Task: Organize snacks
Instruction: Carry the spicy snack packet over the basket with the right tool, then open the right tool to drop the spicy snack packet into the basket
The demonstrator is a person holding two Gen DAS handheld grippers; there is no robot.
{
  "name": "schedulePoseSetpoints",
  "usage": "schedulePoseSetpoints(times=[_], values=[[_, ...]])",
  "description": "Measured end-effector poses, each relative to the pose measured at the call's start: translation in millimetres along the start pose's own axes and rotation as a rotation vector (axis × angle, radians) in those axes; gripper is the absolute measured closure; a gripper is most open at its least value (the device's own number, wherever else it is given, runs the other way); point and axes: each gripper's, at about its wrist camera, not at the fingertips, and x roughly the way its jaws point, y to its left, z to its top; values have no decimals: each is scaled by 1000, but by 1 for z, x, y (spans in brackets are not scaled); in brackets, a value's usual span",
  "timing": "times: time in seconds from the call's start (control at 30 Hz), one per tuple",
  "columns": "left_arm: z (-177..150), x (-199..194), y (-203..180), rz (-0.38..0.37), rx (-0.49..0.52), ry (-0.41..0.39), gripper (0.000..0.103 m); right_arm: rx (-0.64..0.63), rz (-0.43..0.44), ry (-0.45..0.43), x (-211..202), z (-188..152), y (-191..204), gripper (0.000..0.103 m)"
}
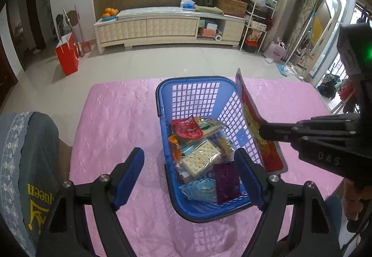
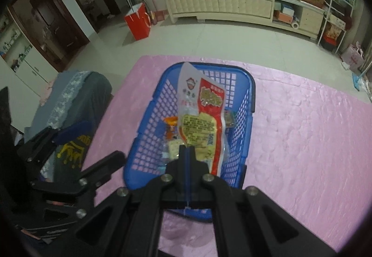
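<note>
A pink tablecloth [image 1: 121, 117] carries a blue plastic basket [image 1: 197, 85] holding cracker and snack packets. The right gripper [image 2: 186, 148], jaws clamped, holds a red-and-white snack packet [image 2: 202, 112] above the basket. The left gripper [image 1: 189, 175] hangs wide apart, empty, over the basket's near end.

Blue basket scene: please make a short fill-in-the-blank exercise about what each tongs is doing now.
1. The right tongs are shut on a red and white snack ____.
2. The left tongs are ____ and hold nothing.
3. The cracker pack lies inside the ____ basket.
4. The basket stands on a ____ tablecloth.

Missing words: packet; open; blue; pink
</note>
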Motion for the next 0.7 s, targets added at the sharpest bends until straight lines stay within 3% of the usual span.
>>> schedulePoseSetpoints(times=[0.3,0.53,0.7], values=[[-2,23,12,-2,-33,29,25,30,1,90,31,-7,-10,102],[-5,16,3,17,-16,11,25,24,-49,113,27,-16,-18,97],[-11,4,-10,5,-9,-5,25,14,-53,77,10,-27,-21,95]])
